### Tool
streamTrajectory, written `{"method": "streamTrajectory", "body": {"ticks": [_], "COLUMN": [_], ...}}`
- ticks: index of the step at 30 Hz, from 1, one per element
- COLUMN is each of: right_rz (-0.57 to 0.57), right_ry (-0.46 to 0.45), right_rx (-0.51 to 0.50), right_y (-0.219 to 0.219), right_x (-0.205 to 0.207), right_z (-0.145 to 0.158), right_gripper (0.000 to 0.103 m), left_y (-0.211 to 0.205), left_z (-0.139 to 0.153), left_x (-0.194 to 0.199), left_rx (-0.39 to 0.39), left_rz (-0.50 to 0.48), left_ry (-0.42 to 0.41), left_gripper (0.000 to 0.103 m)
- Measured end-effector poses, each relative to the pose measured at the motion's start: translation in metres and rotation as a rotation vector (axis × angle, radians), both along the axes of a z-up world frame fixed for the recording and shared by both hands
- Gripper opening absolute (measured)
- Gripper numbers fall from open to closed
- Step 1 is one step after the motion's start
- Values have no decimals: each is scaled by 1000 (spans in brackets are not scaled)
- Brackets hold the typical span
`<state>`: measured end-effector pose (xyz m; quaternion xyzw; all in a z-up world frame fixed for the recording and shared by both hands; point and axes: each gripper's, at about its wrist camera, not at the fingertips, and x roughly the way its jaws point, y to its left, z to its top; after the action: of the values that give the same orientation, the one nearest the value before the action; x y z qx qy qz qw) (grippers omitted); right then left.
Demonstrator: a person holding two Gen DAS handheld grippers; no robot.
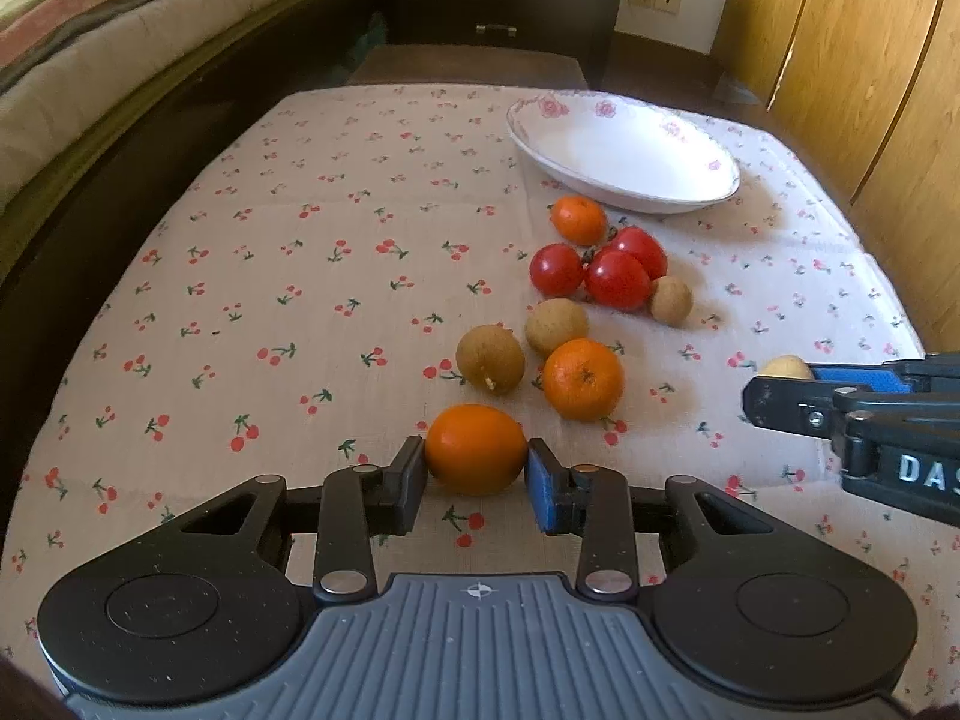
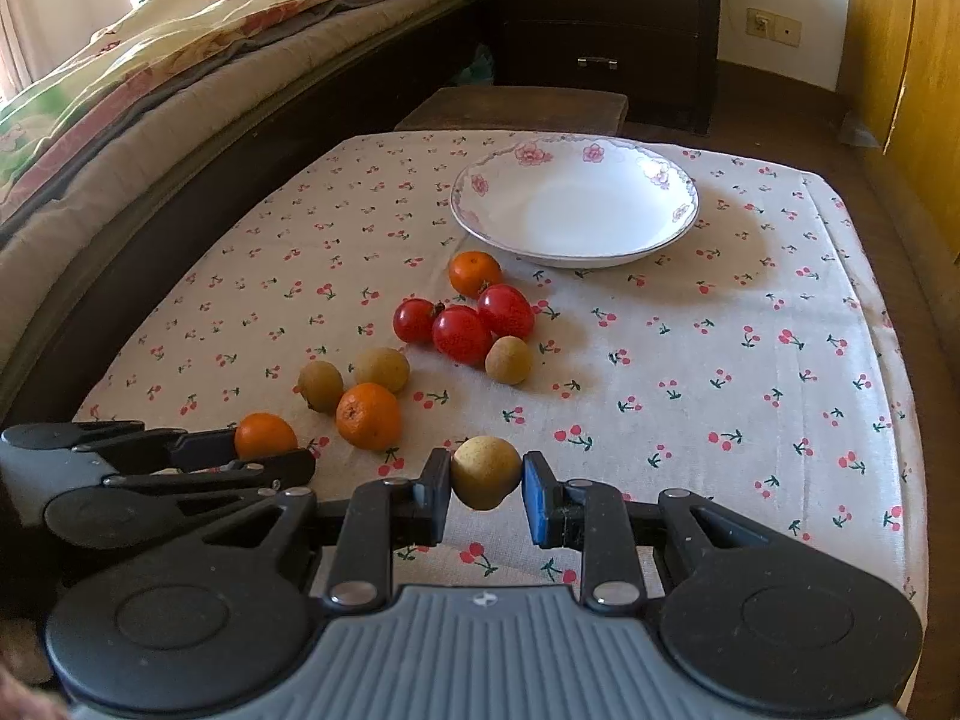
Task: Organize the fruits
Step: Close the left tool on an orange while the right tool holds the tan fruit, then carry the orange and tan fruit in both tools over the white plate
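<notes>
Left hand-held gripper (image 1: pixel 476 471): closed on an orange (image 1: pixel 476 449), pads touching both its sides, low over the surface (image 1: pixel 300 276).
Right hand-held gripper (image 2: pixel 486 483): gripped a yellowish round fruit (image 2: pixel 485 471) between its fingers.
Plate (image 2: pixel 660 180): beyond the loose fruit.

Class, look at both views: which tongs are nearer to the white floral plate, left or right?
Right, though only slightly. The right tongs, gripping a tan fruit, sit below the plate. The left tongs, holding an orange, lie further left.
</notes>
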<state>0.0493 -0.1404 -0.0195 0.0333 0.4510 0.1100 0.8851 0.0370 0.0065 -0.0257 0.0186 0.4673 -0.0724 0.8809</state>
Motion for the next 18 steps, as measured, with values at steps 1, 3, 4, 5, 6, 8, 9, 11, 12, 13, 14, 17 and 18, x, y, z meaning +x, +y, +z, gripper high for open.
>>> {"method": "streamTrajectory", "body": {"ticks": [1,3,4,5,6,8,9,11,12,13,14,17,18], "right_rz": [-4,-8,-9,-9,-11,-19,-25,-40,-45,-50,-55,-71,-74], "right_ry": [-2,-4,-8,-13,-17,-24,-26,-29,-30,-30,-30,-26,-26], "right_rx": [4,10,10,7,4,-1,-2,3,6,9,10,21,22], "right_y": [-1,-1,-1,-1,-1,-2,-4,-7,-8,-10,-11,-14,-14], "right_x": [-1,-1,-2,-3,-4,-6,-6,-4,-2,0,2,12,16], "right_z": [2,5,8,11,14,19,21,26,27,28,29,31,32], "right_gripper": [27,27,27,27,27,27,27,27,27,27,27,27,27], "left_y": [-1,-5,-5,-6,-6,-6,-7,-9,-10,-12,-14,-21,-25], "left_z": [3,10,13,17,21,28,32,37,40,41,42,45,46], "left_x": [-2,-4,-5,-5,-5,-3,-2,0,2,6,9,20,24], "left_rx": [-1,-1,-4,-12,-24,-35,-38,-45,-52,-61,-71,-97,-104], "left_rz": [-6,-17,-18,-17,-15,-15,-17,-22,-25,-27,-28,-36,-41], "left_ry": [-9,-27,-34,-38,-44,-60,-71,-85,-89,-91,-91,-93,-93], "left_gripper": [43,43,43,44,44,44,44,44,44,44,44,44,44]}}
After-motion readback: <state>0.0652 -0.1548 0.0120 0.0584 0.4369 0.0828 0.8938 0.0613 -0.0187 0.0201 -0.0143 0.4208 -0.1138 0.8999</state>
